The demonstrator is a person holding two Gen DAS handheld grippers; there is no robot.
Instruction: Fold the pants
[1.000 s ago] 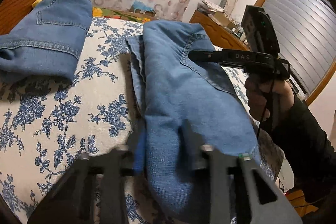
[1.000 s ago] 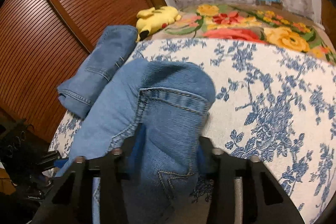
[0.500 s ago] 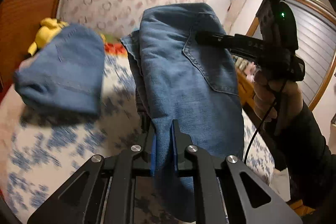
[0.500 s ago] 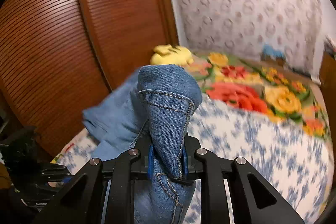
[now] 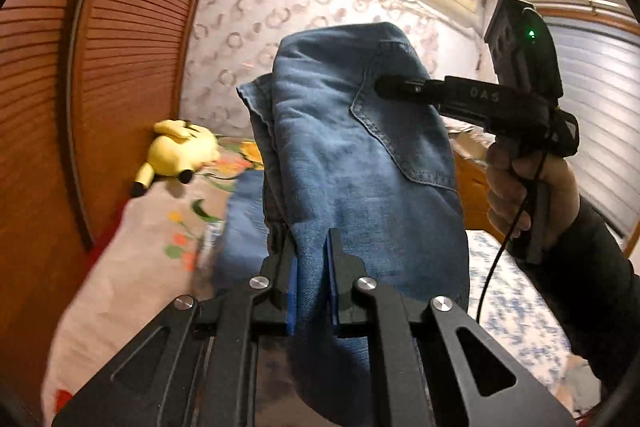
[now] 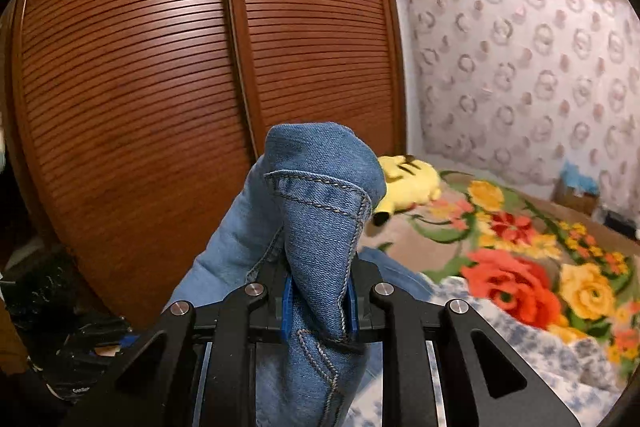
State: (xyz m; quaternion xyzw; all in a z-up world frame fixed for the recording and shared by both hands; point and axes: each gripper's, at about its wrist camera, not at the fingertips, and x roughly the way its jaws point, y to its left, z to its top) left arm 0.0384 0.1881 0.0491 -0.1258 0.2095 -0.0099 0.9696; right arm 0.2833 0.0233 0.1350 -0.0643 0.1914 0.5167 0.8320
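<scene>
Both claws, jeans [image 5: 360, 163] now aloft.

The folded blue denim pants [image 5: 360, 163] hung lifted above the bed, back pocket facing outward, pinched at two spots, the fabric bunched and draped downward.

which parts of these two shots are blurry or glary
Left wrist view: bedspread and yellow plush toy smeared; jeans in the left gripper sharp. Right wrist view: floral blanket blurred, sheen on wardrobe door, jeans in the right gripper crisp.
</scene>
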